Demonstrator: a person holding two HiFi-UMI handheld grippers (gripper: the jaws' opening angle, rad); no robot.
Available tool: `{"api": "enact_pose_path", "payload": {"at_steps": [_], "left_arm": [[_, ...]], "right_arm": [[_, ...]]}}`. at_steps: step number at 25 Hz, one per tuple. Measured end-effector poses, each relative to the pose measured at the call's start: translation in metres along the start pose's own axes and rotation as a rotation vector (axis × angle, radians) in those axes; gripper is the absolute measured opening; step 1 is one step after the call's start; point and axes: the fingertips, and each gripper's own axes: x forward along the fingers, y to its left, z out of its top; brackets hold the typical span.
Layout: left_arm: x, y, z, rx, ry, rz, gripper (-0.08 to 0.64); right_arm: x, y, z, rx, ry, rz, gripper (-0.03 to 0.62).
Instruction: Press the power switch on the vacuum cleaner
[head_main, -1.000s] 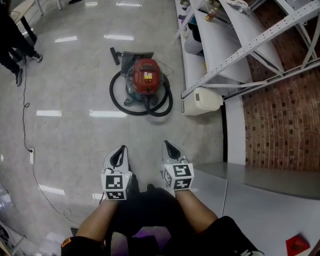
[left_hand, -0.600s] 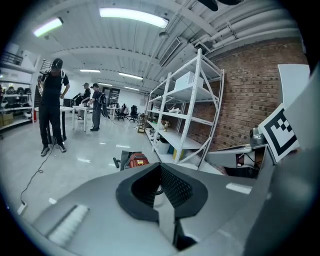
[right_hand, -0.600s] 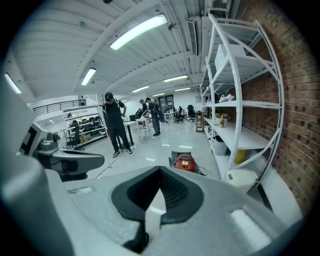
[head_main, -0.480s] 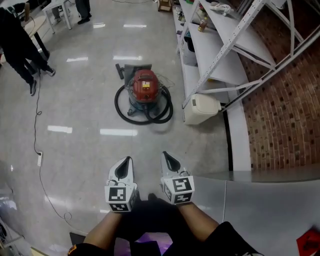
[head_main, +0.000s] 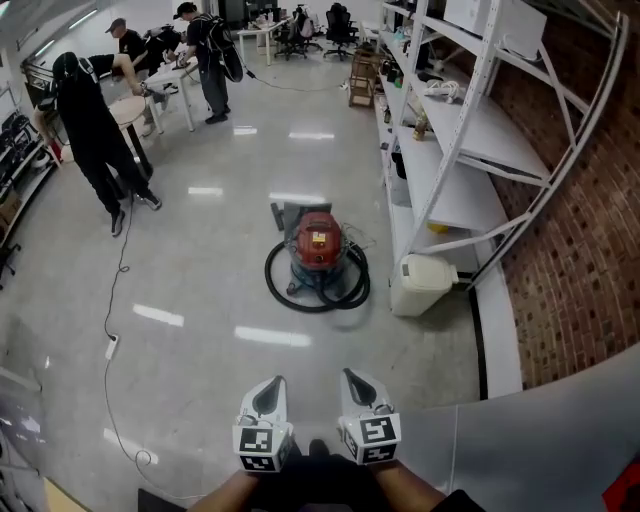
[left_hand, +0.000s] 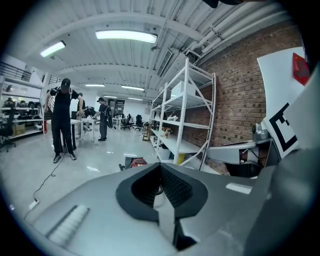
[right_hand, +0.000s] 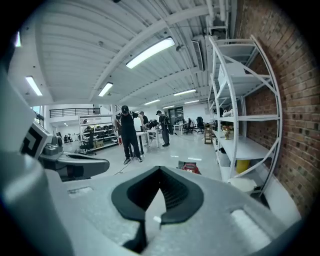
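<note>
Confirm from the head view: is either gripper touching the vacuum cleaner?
No, the left gripper and right gripper are low in the frame, with a stretch of floor between them and the red vacuum cleaner.

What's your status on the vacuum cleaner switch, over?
Left gripper and right gripper both shut, empty, held low. Vacuum cleaner ahead on floor, untouched, hose coiled round it. Nothing seen in between.

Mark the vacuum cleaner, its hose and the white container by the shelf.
vacuum cleaner (head_main: 318, 240), head view, red top housing.
hose (head_main: 357, 287), head view, right side of the black loop.
white container (head_main: 425, 283), head view, its side wall.
</note>
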Motion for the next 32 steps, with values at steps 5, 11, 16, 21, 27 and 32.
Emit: {"api": "enact_pose_path", "payload": {"at_steps": [5,11,16,21,27,32], "left_arm": [[-0.011,-0.012,0.004,0.031,-0.039,-0.002,0.014],[-0.028,-0.031,-0.001,0.05,-0.052,-0.027,0.014],[-0.041,-0.031,-0.005,0.051,-0.076,-0.023,0.014],[-0.051,-0.027,-0.011,0.049,-0.071,-0.012,0.014],[-0.056,-0.017,-0.012,0.05,-0.076,0.004,0.014],[-0.057,-0.007,-0.009,0.037,-0.09,0.031,0.014]], "right_arm": [[-0.017,-0.002,0.0,-0.016,-0.043,0.003,-0.008],[-0.05,-0.001,-0.003,-0.012,-0.067,0.002,-0.008],[-0.061,0.006,-0.011,-0.031,-0.077,0.009,-0.008],[-0.067,0.014,-0.016,-0.052,-0.079,0.025,-0.009],[-0.063,0.021,-0.015,-0.069,-0.078,0.021,-0.009],[-0.057,0.019,-0.022,-0.044,-0.068,0.019,-0.009]]}}
